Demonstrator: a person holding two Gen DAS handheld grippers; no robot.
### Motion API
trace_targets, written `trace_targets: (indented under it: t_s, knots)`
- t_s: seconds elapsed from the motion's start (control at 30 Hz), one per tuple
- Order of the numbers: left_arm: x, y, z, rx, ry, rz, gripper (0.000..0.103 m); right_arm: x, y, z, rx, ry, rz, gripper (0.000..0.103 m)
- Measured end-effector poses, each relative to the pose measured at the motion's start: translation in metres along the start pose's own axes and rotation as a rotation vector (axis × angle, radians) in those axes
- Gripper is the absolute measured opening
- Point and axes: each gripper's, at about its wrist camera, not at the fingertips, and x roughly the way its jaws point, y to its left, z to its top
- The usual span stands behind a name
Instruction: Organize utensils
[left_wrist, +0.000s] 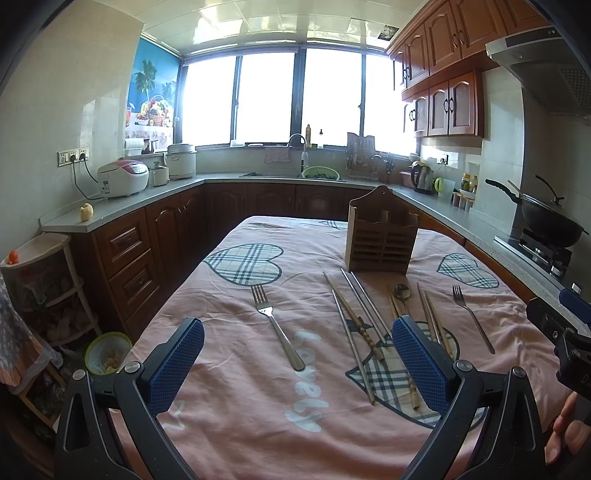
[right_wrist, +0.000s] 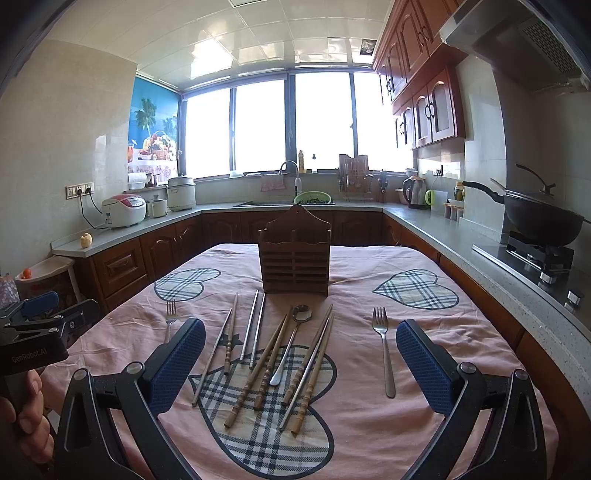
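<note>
Utensils (right_wrist: 273, 354) on cloth between both spread, empty claws (right_wrist: 301, 354) (left_wrist: 297, 358).

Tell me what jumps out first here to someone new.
The row of utensils on the pink cloth: chopsticks and a spoon in the middle, a fork at each end. Behind them stands the wooden holder, upright and seemingly empty. Both grippers, left and right, hover open.
</note>
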Motion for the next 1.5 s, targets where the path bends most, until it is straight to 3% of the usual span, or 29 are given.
trace_targets:
  t_s: [0.57,0.83,1.2,1.5]
  knots:
    - [0.006,-0.002,-0.001,-0.003,0.020,-0.004,0.102,0.000,0.002,0.000,0.004,0.002,0.000,0.103]
    - [0.034,0.005,0.011,-0.026,0.098,-0.035,0.102,0.015,-0.003,0.002,0.009,0.031,0.014,0.103]
    - [0.103,0.012,0.044,-0.053,0.235,-0.046,0.100,0.067,-0.030,0.006,0.096,0.136,0.051,0.102]
    - [0.167,0.005,0.066,-0.051,0.322,-0.053,0.091,0.125,-0.046,0.012,0.136,0.244,0.044,0.079]
